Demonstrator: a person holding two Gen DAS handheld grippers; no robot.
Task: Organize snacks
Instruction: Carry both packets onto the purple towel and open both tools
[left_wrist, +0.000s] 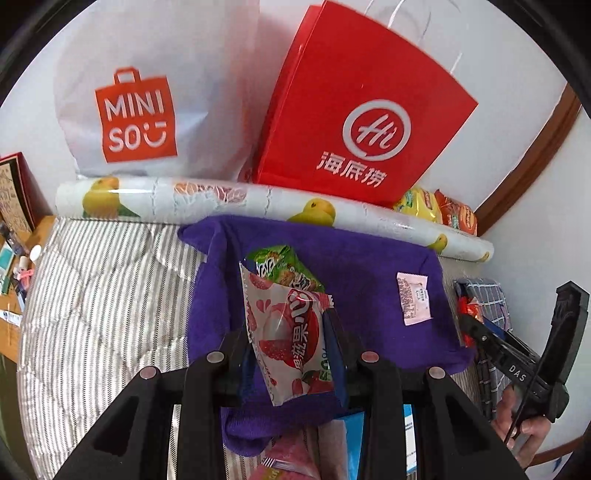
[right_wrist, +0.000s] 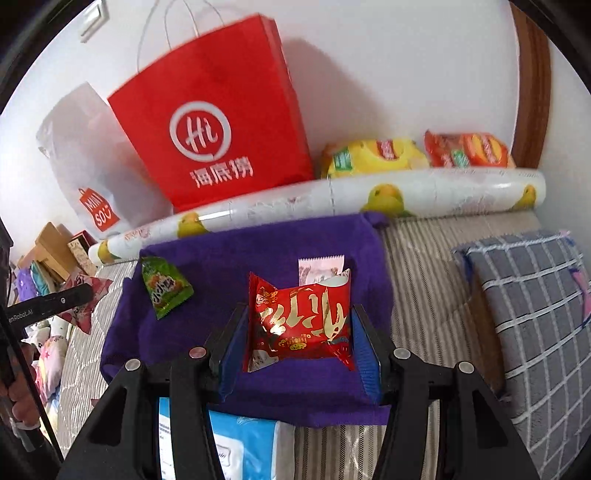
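Along the bed's far edge, a rolled sheet printed with yellow fruit (left_wrist: 258, 206) lay against the wall, leaving the striped bedcover (left_wrist: 103, 295) open toward the left edge, while a grey checked pillow (right_wrist: 535, 314) took up the right side. Behind the roll stood a white bag (left_wrist: 147, 92) marked "MINISO" and a red paper bag (left_wrist: 354, 110) printed "Hi" with Chinese characters; yellow and orange snack bags (right_wrist: 417, 155) sat toward the far right corner. A purple towel (right_wrist: 258, 243) covered the middle of the bed, carrying a green snack packet (right_wrist: 164, 286) and a small pink sachet (left_wrist: 413, 299). The left tool (left_wrist: 291, 343) was clamped on a pink lychee snack packet (left_wrist: 288, 332) above the towel. The right tool (right_wrist: 299, 328) was clamped on a red snack packet (right_wrist: 303, 317) with gold lettering, above the towel's centre.
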